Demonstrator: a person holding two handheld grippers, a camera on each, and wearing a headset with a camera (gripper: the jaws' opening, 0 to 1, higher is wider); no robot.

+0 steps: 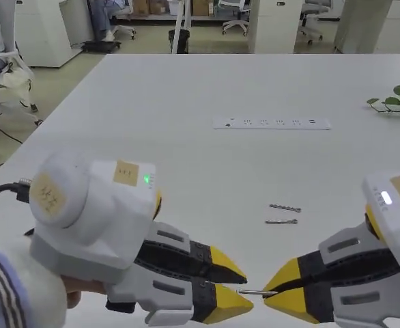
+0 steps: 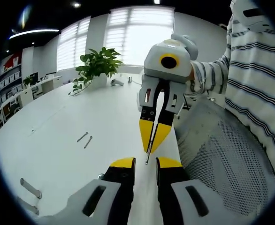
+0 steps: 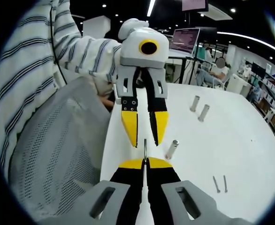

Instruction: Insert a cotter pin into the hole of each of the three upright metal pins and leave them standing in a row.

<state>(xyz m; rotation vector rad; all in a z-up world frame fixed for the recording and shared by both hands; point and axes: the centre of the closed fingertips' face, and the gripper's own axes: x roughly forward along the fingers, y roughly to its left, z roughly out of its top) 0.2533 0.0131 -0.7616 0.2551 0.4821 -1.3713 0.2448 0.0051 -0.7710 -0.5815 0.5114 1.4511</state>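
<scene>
- We work at a broad white table (image 1: 173, 109) with a smooth, matte top. A white power strip (image 1: 272, 123) lies flat across its far middle, and a potted plant (image 2: 98, 63) stands at its right side.
- The right gripper (image 3: 145, 163) is clenched on 1 cotter pin (image 1: 254, 292). It holds the pin level, close to the table's near edge, with the free end pointing at the other gripper.
- The left gripper (image 2: 145, 162) is released and its yellow jaws stand apart. The pin's free tip sits in the gap between them, and we cannot tell whether it touches either jaw.
- 2 spare cotter pins (image 1: 284, 208) lie side by side on the bare top, beyond the grippers and well short of the power strip.
- The 3 metal pins (image 3: 203, 112) are on the table: 2 close together farther out and 1 nearer the left gripper. They look to be standing on end, but the lens bends them, so we cannot be sure.
- The left gripper view shows tall windows (image 2: 137, 33) with blinds behind the plant.
- The head view shows office chairs (image 1: 235, 17) and white cabinets (image 1: 43, 31) on a pale floor past the table.
- The right gripper view shows a lit screen (image 3: 187, 40) under ceiling light strips.
- A mesh chair back (image 3: 57, 140) and a striped sleeve (image 2: 255, 79) sit close behind the grippers.
</scene>
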